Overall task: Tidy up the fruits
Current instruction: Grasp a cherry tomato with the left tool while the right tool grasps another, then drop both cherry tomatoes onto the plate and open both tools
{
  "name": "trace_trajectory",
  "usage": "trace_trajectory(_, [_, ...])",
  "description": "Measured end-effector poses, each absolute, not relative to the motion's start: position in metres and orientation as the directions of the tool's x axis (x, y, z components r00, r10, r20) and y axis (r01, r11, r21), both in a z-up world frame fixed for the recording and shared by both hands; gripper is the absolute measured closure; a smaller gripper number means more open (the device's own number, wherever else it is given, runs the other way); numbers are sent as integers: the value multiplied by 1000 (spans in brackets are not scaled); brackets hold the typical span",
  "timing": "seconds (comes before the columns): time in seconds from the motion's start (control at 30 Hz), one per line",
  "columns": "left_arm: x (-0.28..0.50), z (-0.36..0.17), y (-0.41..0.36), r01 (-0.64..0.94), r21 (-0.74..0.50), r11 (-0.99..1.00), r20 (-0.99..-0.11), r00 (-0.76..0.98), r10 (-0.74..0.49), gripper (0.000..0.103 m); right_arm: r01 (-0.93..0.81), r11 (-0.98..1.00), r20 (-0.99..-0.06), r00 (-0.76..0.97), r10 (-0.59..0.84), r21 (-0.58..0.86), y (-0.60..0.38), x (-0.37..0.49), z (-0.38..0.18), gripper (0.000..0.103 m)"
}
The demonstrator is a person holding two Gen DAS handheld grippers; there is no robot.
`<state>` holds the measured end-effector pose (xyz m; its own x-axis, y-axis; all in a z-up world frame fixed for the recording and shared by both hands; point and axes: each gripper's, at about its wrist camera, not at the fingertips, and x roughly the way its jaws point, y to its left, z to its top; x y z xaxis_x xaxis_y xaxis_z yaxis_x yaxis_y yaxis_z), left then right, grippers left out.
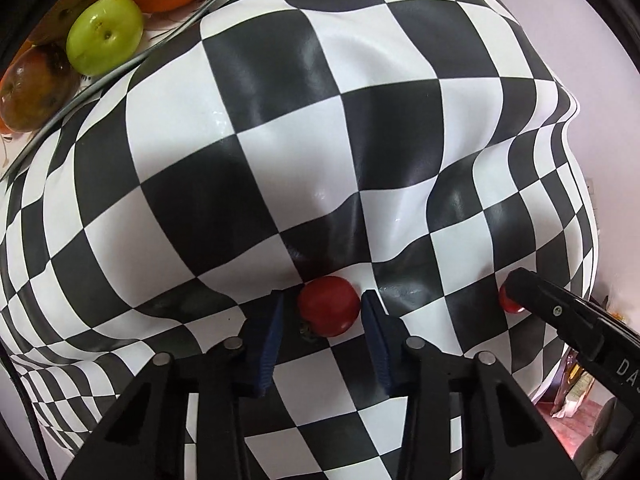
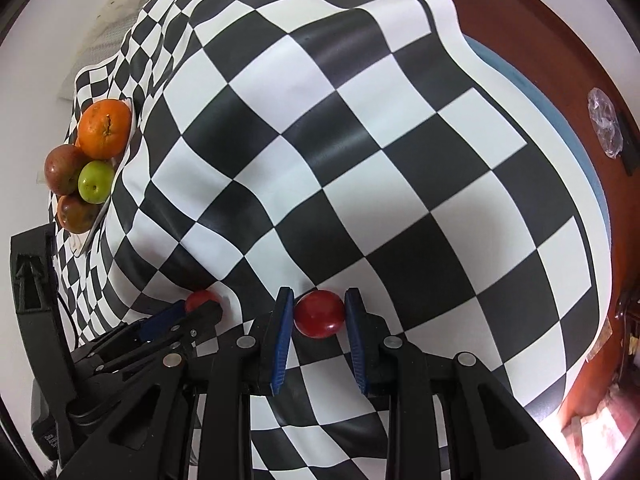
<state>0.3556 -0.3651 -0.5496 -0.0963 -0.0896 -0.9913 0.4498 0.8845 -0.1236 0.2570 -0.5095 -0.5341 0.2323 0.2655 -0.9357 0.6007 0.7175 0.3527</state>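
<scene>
In the left wrist view, the left gripper (image 1: 323, 312) is spread wide around a red fruit (image 1: 329, 306) at lower centre, pads clear; a second red fruit (image 1: 509, 302) is half hidden behind the right gripper's finger. In the right wrist view, the right gripper (image 2: 318, 314) is seen open around that fruit (image 2: 319, 314) — contact cannot be judged; the plate (image 2: 105, 212) at left is cut off.

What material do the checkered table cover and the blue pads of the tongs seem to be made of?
The checkered cover looks like glossy vinyl or oilcloth: its black squares carry bright streaks of reflected light and it folds in soft, smooth waves. The blue pads on the tongs appear to be matte rubber or soft plastic, with fine ridges along the edge. Neither can be settled from sight alone.
</scene>
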Motion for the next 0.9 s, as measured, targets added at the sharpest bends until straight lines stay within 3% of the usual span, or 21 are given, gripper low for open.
trace_trajectory(0.23, [367,-555,-371,454,-143,879,-989,-96,-111,73,591,727,-937,229,262,348,-503,265,-532,75])
trace_trajectory(0.5, [368,-520,-341,403,-199,893,-980,-65,-189,73,556,736,-922,264,283,385,-494,276,-515,75])
trace_trajectory(0.9, [447,-432,-207,130,-308,943,-944,86,-320,73,312,768,-816,370,444,559,-404,360,-450,75])
